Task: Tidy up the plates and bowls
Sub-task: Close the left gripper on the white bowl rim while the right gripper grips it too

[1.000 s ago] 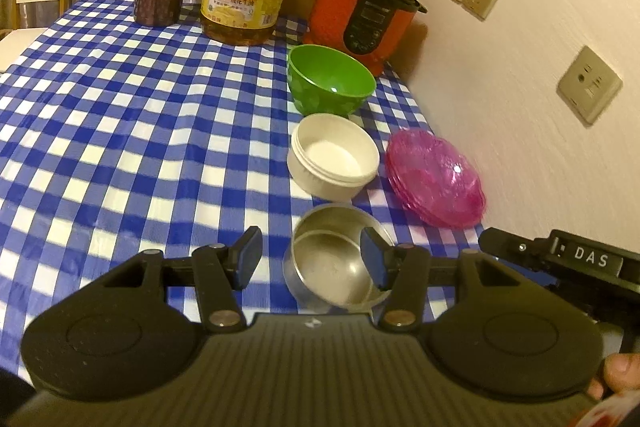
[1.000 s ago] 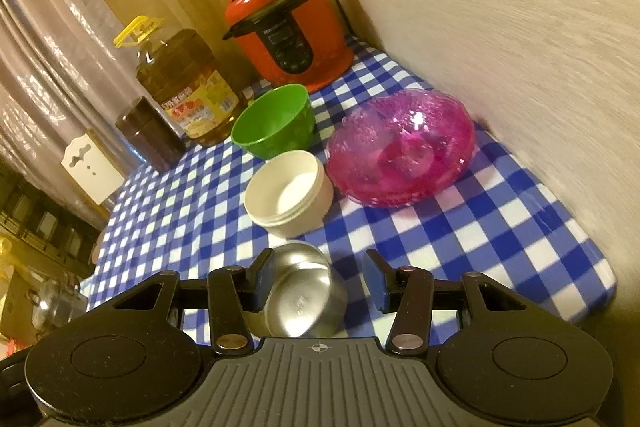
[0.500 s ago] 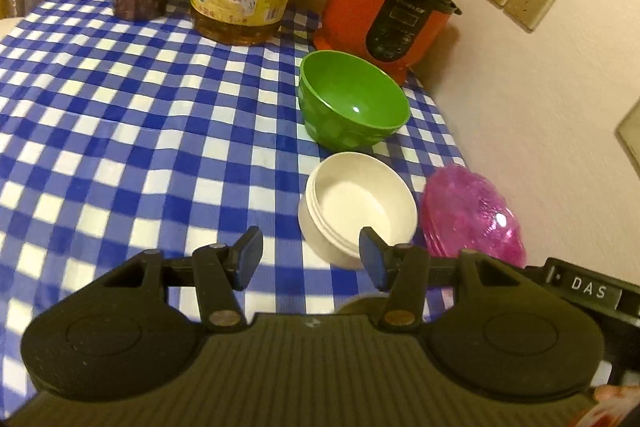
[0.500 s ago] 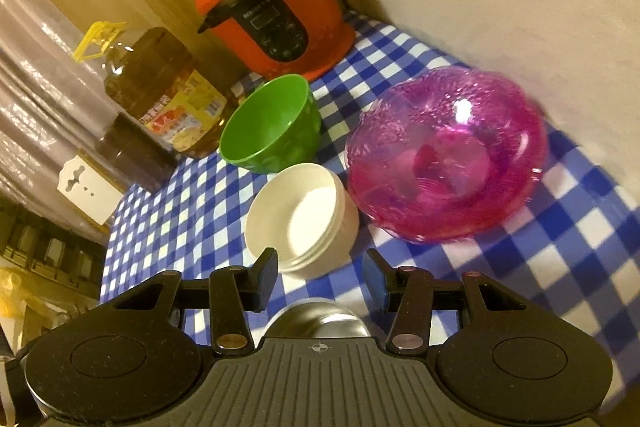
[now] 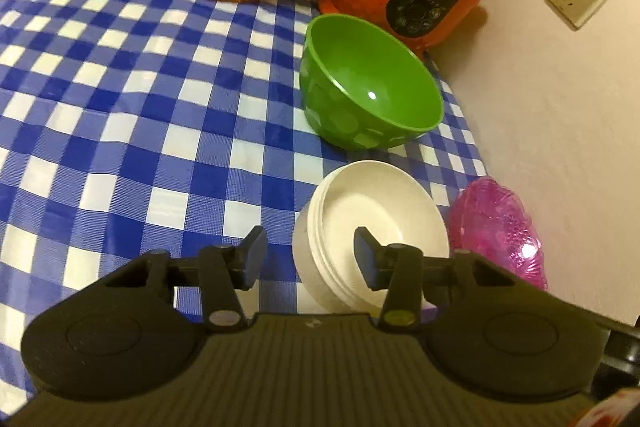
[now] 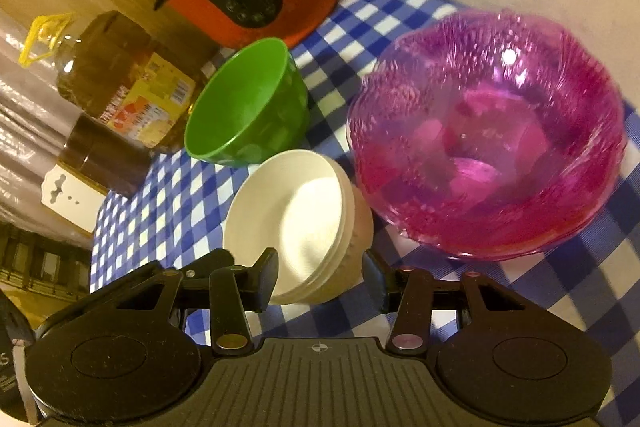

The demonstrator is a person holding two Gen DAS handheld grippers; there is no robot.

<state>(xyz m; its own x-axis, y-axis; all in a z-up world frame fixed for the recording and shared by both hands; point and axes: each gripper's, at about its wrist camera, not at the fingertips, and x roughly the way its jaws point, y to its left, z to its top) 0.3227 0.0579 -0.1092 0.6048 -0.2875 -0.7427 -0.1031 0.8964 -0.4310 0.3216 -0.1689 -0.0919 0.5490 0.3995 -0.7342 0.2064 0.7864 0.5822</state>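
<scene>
On the checked surface [image 5: 120,75], both hands have closed in on the white bowls [image 5: 372,231], the empty left gripper [image 5: 308,255] narrowing astride their rim, the right gripper [image 6: 320,283] part-open, likewise empty, suggesting a pickup.

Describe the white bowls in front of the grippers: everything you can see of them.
The white bowls look like a nested stack: several thin rims show stepped along one side, so how many there are cannot be told. They look like matte, opaque plastic or ceramic, round, upright and empty. The stack stands on the blue-and-white checked tablecloth, close in front of the green plastic bowl, with the translucent pink bowls beside it. Whether it touches either neighbour is unclear. Neither gripper grips it.
</scene>
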